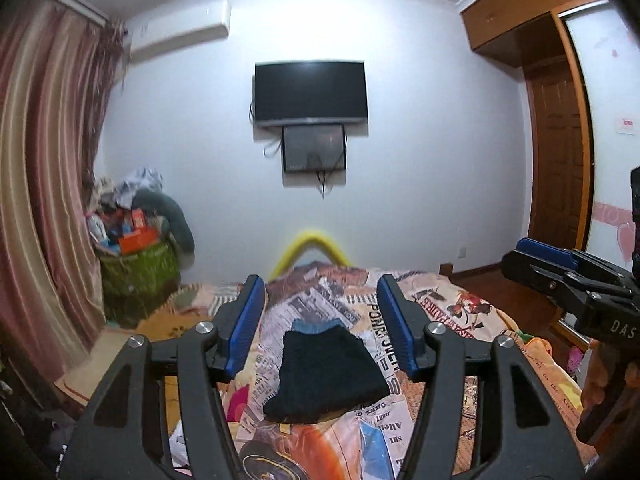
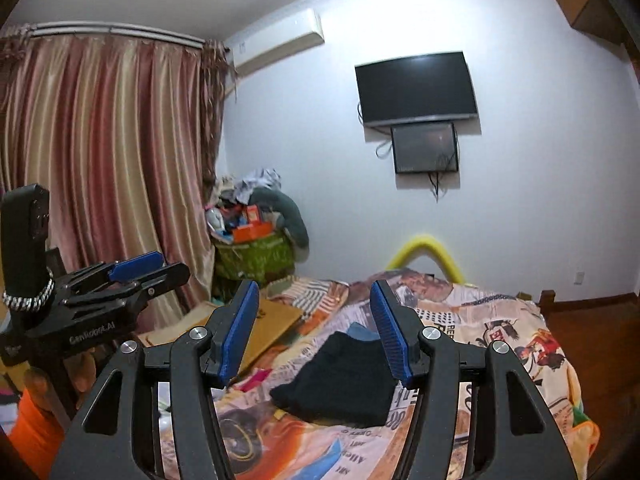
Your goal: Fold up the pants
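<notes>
The black pants (image 1: 326,376) lie folded into a compact stack on the bed, on top of a blue garment (image 1: 316,325) whose edge shows behind them. In the right wrist view the same black pants (image 2: 340,380) rest in the middle of the bedspread. My left gripper (image 1: 320,292) hangs well above the bed, open, with nothing between its blue pads. My right gripper (image 2: 314,300) is also raised and open, empty. Each gripper shows in the other's view: the right gripper (image 1: 536,254) at the right edge, the left gripper (image 2: 152,264) at the left edge.
The bed carries a newspaper-print bedspread (image 1: 440,312) with a yellow foam arch (image 1: 312,246) at its far end. A green basket heaped with clutter (image 1: 136,256) stands by the striped curtain (image 1: 44,184). A TV (image 1: 310,94) hangs on the far wall. A wooden door (image 1: 556,152) is on the right.
</notes>
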Demonstrator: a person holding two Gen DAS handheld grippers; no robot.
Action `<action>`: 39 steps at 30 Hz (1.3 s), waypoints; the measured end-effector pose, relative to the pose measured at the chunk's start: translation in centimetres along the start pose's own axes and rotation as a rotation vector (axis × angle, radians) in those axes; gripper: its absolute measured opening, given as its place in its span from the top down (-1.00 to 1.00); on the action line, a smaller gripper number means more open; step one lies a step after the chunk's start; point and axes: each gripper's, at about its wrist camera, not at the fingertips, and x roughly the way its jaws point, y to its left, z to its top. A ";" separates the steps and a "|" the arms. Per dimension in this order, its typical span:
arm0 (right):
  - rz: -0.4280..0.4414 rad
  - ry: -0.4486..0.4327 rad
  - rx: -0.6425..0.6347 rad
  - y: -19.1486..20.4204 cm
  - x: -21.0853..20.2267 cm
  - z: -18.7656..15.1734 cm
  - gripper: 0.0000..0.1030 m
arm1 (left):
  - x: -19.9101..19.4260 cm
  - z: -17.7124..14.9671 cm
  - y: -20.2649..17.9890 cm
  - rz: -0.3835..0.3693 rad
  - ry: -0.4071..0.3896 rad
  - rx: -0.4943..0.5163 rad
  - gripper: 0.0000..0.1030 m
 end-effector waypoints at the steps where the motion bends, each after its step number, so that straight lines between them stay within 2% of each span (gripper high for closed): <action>1: 0.001 -0.009 0.000 0.3 -0.8 -0.1 -0.05 | -1.0 -0.2 -0.4 0.004 -0.014 0.008 -0.22; 5: -0.026 -0.027 -0.007 1.1 -2.2 -0.9 -0.04 | -3.8 -1.1 -1.5 0.010 -0.047 0.014 -0.39; 9: -0.038 -0.035 0.009 1.8 -3.5 -1.8 -0.05 | -5.8 -2.0 -1.9 0.009 -0.063 -0.011 -0.69; 11: -0.056 -0.032 0.005 2.1 -3.7 -2.1 -0.05 | -6.6 -2.3 -1.9 0.010 -0.066 -0.023 -0.77; 12: -0.065 -0.029 0.001 2.2 -3.7 -2.2 -0.15 | -6.8 -2.4 -1.9 0.011 -0.068 -0.025 -0.83; 13: -0.075 -0.030 -0.005 2.3 -4.1 -2.3 -0.34 | -7.0 -2.5 -2.0 0.014 -0.070 -0.028 -0.92; 15: -0.088 -0.042 -0.014 2.6 -4.4 -2.4 -0.53 | -7.5 -2.7 -2.0 0.020 -0.076 -0.036 -0.99; 17: -0.106 -0.049 -0.018 2.7 -4.6 -2.5 -0.61 | -7.8 -2.9 -2.1 0.019 -0.076 -0.037 -0.99; 22: -0.138 -0.059 -0.017 2.6 -4.8 -2.6 -1.00 | -8.0 -3.1 -2.2 0.013 -0.065 -0.048 -0.99; 39: -0.155 -0.041 -0.037 2.8 -5.6 -3.9 -1.00 | -7.5 -3.8 -1.5 0.007 -0.046 -0.097 -0.99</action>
